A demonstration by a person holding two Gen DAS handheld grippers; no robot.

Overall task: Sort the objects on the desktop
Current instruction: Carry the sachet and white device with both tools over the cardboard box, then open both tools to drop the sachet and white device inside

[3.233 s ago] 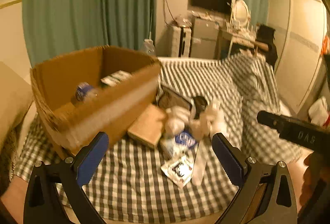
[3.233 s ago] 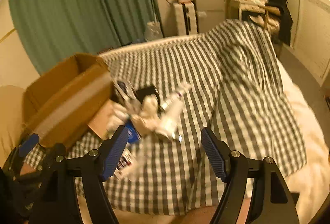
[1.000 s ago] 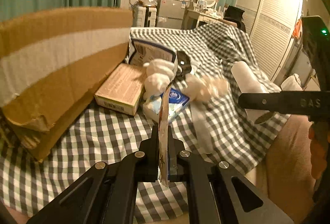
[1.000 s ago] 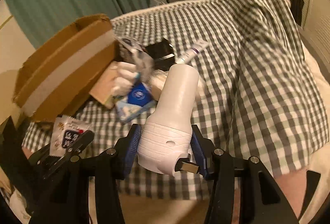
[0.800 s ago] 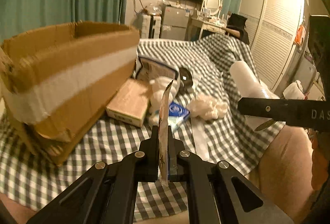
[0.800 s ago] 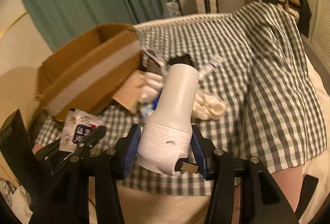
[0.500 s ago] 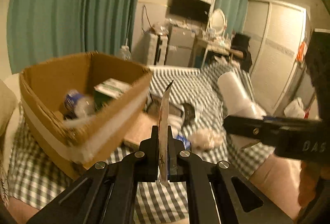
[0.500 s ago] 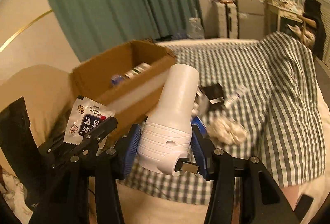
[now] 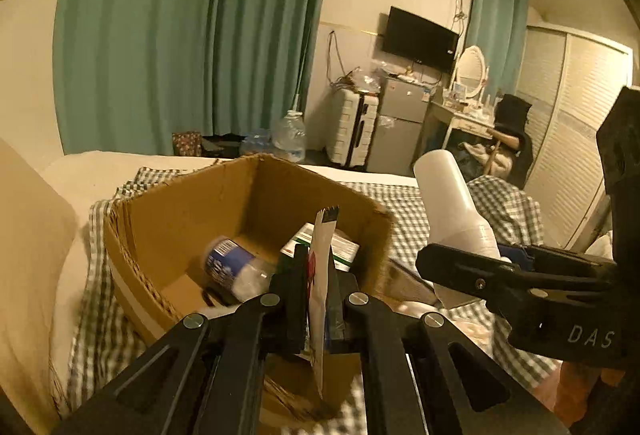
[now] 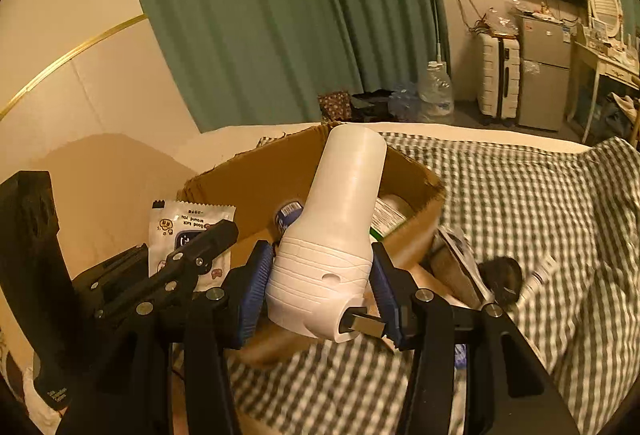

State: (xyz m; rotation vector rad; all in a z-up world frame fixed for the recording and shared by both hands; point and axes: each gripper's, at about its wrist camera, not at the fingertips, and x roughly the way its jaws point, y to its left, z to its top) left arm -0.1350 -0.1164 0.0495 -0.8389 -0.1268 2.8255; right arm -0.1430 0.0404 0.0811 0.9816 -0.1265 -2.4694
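A flat white snack sachet with a serrated top edge is pinched edge-on in the closed left hand-held gripper, above the near wall of an open brown cardboard box. A white plastic device with a flared ribbed base is clamped at its base between the blue pads of the right hand-held gripper, beside the box. Inside the box lie a blue-labelled bottle and a green-and-white carton. The box rests on a bed covered by a green-and-white checked cloth.
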